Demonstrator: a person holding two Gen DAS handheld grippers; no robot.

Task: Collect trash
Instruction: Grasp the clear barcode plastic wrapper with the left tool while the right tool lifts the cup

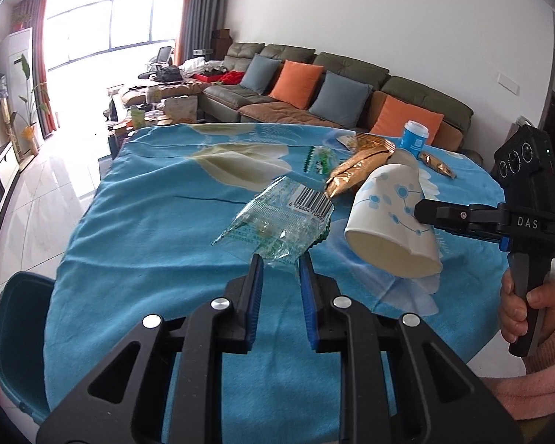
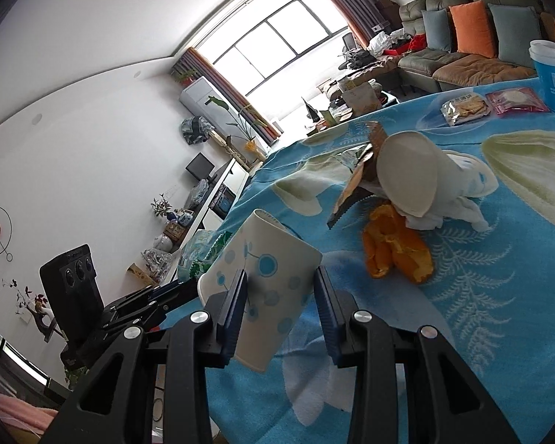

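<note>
You had the left gripper (image 1: 280, 259) pinched on the clear plastic wrapper (image 1: 277, 218), lifted off the worktop (image 1: 148, 192), w/ the right gripper (image 2: 281, 277) clamped on the dotted paper cup (image 2: 266, 277), held tilted above the cloth. Roughly early-to-mid job, I'd say: neither piece binned yet. Still lying on the worktop were the gold foil wrapper (image 1: 355, 170), orange peel (image 2: 396, 251), a 2nd cup (image 2: 410, 174) & crumpled tissue (image 2: 462, 203).

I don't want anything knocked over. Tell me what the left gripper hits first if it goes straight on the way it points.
The left gripper would first meet the clear plastic wrapper, whose near end already reaches its fingertips. Beyond that lies the gold wrapper. The paper cup in the right gripper seems off to the side, though depth is unclear.
</note>
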